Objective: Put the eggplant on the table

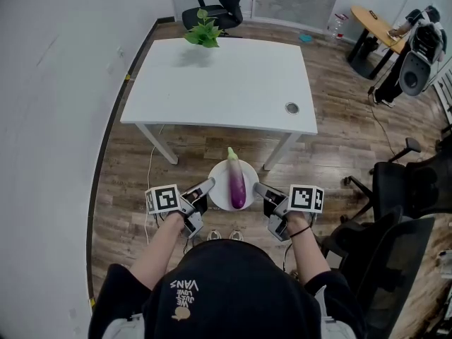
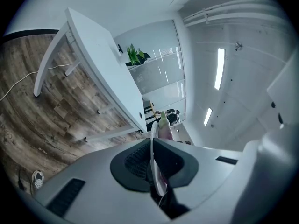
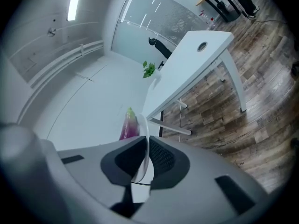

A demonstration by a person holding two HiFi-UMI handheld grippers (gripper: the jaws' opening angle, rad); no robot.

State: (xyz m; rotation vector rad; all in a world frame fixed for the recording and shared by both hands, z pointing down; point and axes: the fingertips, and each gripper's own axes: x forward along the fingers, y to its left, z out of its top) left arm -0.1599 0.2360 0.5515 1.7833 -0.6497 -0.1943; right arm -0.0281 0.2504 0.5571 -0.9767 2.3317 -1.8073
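**Two-handed carry of a loaded plate, read from near to far.** Nearest, the person's forearms hold the left gripper and the right gripper. Each is clamped narrow on the thin rim of a white plate, one at either side. In each gripper view the rim stands edge-on between the ribbed pads, pinched from both faces. On the plate, between the two grippers and touching neither, lies the eggplant, set lengthwise away from the person with its green stem end toward the worktop. The plate hangs over the wooden floor, just short of the worktop's near edge, so the eggplant is not yet on the worktop. Handling, as a judgement: the eggplant is probably fairly light and firm, with a smooth, glossy skin. Being rounded, it may roll if the plate tips, and the plate itself is stiff and breakable. The present hold on opposite rims, with the plate level, looks the safest. Taken directly, the thick middle of the eggplant would suit a gripper better than the tapered stem end. Farther off, the white worktop carries a potted plant at its far edge, with an office chair behind it.
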